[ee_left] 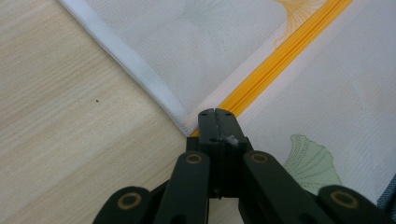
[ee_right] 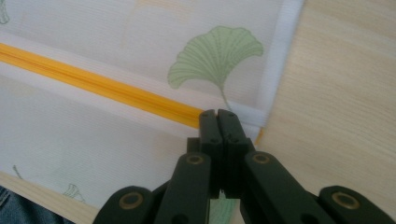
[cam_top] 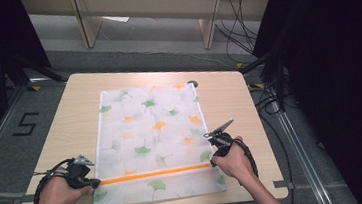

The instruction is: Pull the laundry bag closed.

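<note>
Flat rectangular mesh laundry bag, ginkgo-leaf print, on a pale woodgrain bench; left gripper and right gripper each clenched on an end of its ribbed orange zipper

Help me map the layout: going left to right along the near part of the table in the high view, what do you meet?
Left claw → orange zipper of the ginkgo-leaf mesh bag → right claw → bare table edge.
</note>
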A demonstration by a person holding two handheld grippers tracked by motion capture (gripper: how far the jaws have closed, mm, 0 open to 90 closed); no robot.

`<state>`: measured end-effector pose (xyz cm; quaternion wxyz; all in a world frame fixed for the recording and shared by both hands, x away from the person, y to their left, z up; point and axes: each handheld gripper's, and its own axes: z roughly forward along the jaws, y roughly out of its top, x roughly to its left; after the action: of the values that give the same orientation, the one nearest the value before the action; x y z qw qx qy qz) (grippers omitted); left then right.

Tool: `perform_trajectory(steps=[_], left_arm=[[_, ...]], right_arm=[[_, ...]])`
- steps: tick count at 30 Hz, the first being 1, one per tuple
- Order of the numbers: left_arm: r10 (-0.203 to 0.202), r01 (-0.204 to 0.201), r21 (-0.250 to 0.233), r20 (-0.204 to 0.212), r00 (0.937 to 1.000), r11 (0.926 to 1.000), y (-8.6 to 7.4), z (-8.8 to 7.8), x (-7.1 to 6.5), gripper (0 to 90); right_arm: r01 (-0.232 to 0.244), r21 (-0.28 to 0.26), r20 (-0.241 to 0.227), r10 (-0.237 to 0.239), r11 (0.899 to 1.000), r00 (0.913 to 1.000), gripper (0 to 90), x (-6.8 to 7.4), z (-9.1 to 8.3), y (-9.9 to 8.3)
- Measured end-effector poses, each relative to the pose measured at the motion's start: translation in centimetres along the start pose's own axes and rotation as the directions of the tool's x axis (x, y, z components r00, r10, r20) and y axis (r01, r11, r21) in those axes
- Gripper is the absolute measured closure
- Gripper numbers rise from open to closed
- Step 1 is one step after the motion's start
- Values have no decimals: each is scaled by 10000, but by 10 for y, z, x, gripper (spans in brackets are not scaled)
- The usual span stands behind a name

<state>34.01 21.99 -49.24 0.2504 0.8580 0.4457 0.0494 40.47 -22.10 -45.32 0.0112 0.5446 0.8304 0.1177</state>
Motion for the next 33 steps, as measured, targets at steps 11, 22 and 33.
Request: perform_trajectory(steps=[11, 22, 33], left_arm=[[23, -23, -19, 70, 10000, 10000, -1, -1, 0, 900], [-110, 111, -200, 18, 9999, 9997, -1, -2, 4, 899], [-582, 542, -1403, -244, 9980, 9886, 0, -13, 13, 833]], right_arm=[[-397, 138, -303, 401, 9991, 9987, 900, -6, 4, -3], [-184, -83, -362, 181, 9998, 9992, 899, -8, 3, -9], [-688, -1323, -278, 656, 9888, 9975, 794, -14, -4, -12]])
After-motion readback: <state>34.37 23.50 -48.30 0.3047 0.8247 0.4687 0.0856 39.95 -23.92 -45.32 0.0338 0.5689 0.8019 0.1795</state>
